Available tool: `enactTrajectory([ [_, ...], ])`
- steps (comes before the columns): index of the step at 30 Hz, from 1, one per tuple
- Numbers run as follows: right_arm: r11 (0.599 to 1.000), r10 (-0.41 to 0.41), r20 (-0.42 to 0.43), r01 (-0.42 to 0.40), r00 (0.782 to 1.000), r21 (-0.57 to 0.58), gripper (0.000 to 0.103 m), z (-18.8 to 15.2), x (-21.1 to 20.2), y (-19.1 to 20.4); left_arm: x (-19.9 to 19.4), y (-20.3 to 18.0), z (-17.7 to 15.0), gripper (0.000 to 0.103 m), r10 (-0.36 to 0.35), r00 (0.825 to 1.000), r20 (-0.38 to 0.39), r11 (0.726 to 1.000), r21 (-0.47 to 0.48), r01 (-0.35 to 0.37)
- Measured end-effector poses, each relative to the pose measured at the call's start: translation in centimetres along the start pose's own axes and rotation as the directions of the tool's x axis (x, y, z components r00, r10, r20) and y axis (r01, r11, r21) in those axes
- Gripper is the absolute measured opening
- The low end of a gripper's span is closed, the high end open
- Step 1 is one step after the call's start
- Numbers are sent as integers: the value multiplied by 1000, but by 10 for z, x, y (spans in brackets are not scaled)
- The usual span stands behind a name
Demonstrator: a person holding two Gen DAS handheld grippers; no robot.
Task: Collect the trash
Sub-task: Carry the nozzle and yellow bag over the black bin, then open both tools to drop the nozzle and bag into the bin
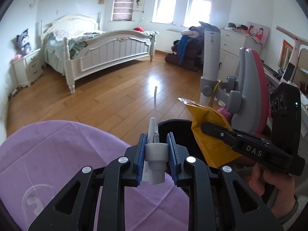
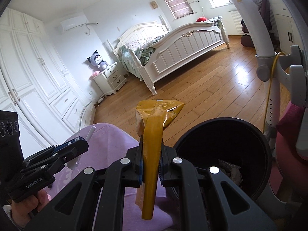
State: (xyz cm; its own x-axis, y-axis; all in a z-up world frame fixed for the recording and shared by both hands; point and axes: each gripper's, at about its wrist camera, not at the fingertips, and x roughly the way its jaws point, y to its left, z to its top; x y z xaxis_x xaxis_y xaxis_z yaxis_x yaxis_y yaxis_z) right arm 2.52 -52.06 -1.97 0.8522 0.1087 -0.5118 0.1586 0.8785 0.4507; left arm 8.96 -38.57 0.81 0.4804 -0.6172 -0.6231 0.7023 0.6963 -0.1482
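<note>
My left gripper (image 1: 155, 150) is shut on a white pump head (image 1: 155, 154) with a thin clear tube, held above the purple-covered table (image 1: 57, 154) next to the black trash bin (image 1: 181, 130). My right gripper (image 2: 151, 161) is shut on a yellow packet (image 2: 154, 127), held upright just left of the bin (image 2: 223, 148), which holds crumpled trash at the bottom. In the left wrist view the right gripper (image 1: 207, 128) with the packet (image 1: 209, 123) hangs over the bin's right rim. The left gripper (image 2: 77, 146) shows at the left of the right wrist view.
A grey and pink chair (image 1: 248, 88) with a white post stands right behind the bin. A white bed (image 1: 107, 46) and nightstand (image 2: 109, 79) stand across the wooden floor (image 1: 119, 92). A desk with clutter (image 1: 284, 77) is at the far right.
</note>
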Motion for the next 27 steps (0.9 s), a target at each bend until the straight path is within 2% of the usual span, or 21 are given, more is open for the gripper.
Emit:
enactTrajectory([
  [10, 996, -39, -24, 41, 999, 76, 12, -7, 6, -50, 58, -33, 7, 23, -61, 996, -68, 998, 15, 62],
  [19, 992, -52, -41, 56, 998, 116, 12, -9, 10, -76, 83, -52, 10, 23, -79, 992, -102, 996, 42, 83],
  [21, 990, -69, -40, 74, 997, 124, 16, -8, 9, -82, 86, -55, 13, 23, -75, 992, -102, 996, 46, 80],
  [23, 987, -79, -47, 85, 996, 137, 17, -8, 8, -88, 87, -59, 15, 36, -63, 993, -100, 996, 54, 69],
  [25, 986, -94, -59, 101, 994, 134, 17, -8, 7, -92, 82, -61, 18, 72, -36, 996, -76, 997, 69, 42],
  [26, 986, -99, -62, 107, 993, 132, 19, -8, 7, -93, 78, -63, 19, 76, -26, 998, -58, 997, 74, 30],
  [27, 985, -102, -59, 109, 993, 133, 30, -9, 5, -92, 74, -64, 21, 79, -22, 999, -43, 996, 80, 26],
])
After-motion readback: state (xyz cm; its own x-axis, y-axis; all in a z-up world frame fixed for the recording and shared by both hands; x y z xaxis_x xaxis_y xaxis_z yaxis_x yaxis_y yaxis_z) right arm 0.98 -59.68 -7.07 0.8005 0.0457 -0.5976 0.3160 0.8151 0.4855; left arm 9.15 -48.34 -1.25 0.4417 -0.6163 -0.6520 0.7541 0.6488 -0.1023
